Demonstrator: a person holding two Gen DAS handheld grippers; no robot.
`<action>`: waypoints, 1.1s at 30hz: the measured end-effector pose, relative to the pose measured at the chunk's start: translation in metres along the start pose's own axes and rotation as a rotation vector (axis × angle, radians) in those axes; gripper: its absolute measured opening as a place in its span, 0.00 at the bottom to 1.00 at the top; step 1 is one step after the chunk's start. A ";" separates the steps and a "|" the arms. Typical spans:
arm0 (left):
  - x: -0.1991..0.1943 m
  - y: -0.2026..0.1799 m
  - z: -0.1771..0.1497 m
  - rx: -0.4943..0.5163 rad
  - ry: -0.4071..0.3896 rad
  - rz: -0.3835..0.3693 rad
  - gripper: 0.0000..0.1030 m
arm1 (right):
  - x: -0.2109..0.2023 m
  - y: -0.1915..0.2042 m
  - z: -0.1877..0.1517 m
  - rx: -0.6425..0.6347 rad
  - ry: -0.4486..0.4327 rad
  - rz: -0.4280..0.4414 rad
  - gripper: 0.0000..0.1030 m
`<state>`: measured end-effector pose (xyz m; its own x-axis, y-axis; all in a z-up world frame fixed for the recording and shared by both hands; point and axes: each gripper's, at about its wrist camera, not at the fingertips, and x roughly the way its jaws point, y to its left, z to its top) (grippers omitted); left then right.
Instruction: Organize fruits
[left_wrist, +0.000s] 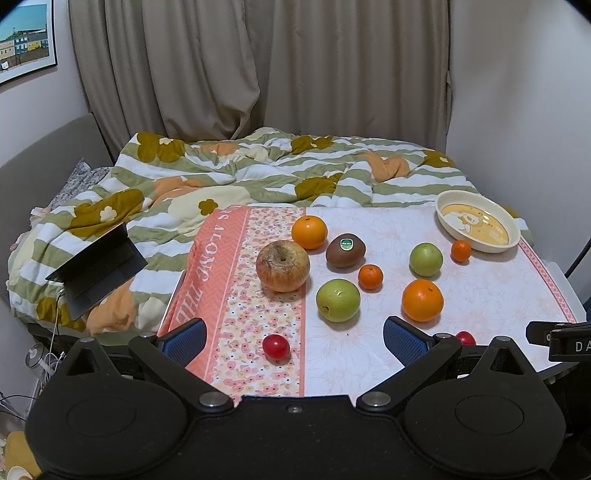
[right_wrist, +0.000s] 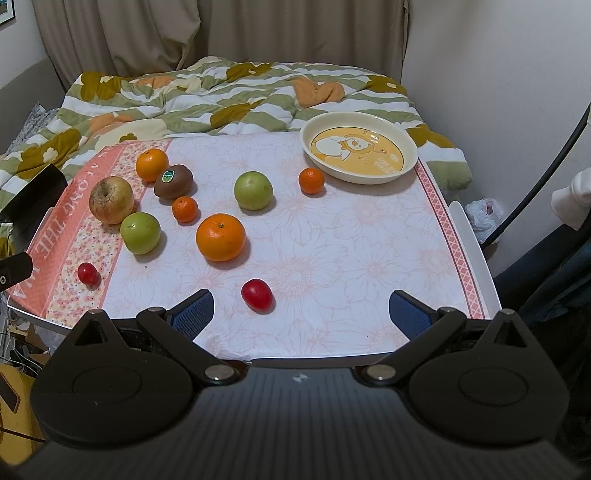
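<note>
Currently I've got both grippers hovering at the near edge of the table, nothing held. Left gripper (left_wrist: 294, 338) has its blue pads wide apart; a cherry tomato (left_wrist: 276, 347) sits on the cloth between them, not touched. Right gripper (right_wrist: 301, 314) is just as wide open, with the second cherry tomato (right_wrist: 257, 294) between its fingers, closer to the left pad, also no contact.

All fruit is loose on the floral tablecloth (right_wrist: 332, 258). Far left: a blotchy yellow-red apple (left_wrist: 283, 266), with an orange (left_wrist: 309, 232) just behind it and a kiwi (left_wrist: 345, 250) with a green sticker right of that orange. A small mandarin (left_wrist: 370, 276) is just near of the kiwi. One green apple (left_wrist: 338, 300) sits right of the blotchy apple, almost touching it in the right wrist view. The other green apple (right_wrist: 253, 190) is mid-table, well apart from the first. A larger orange (right_wrist: 221, 237) lies near-left of it. A second mandarin (right_wrist: 311, 180) sits just beside the near-left rim of the plate (right_wrist: 408, 162), apart from it.

That plate is cream with a yellow cartoon print, at the far right corner, no fruit in it.

Off the table: a striped floral duvet (left_wrist: 240, 177) on the bed behind, and an open laptop (left_wrist: 99, 267) on it to the left.
</note>
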<state>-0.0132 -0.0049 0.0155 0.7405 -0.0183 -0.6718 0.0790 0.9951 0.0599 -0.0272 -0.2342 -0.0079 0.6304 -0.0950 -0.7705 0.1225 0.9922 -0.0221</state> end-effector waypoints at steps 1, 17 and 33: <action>0.000 0.000 0.000 -0.001 -0.001 0.000 1.00 | -0.001 0.000 0.000 0.001 0.000 0.001 1.00; -0.001 0.000 0.000 -0.001 -0.003 0.000 1.00 | -0.001 0.004 0.001 -0.003 0.000 0.002 1.00; 0.001 0.016 0.009 -0.016 -0.001 -0.039 1.00 | -0.004 0.023 0.005 -0.001 -0.006 0.013 1.00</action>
<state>-0.0051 0.0106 0.0220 0.7375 -0.0570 -0.6729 0.0966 0.9951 0.0217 -0.0226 -0.2118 -0.0020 0.6361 -0.0824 -0.7672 0.1135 0.9935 -0.0126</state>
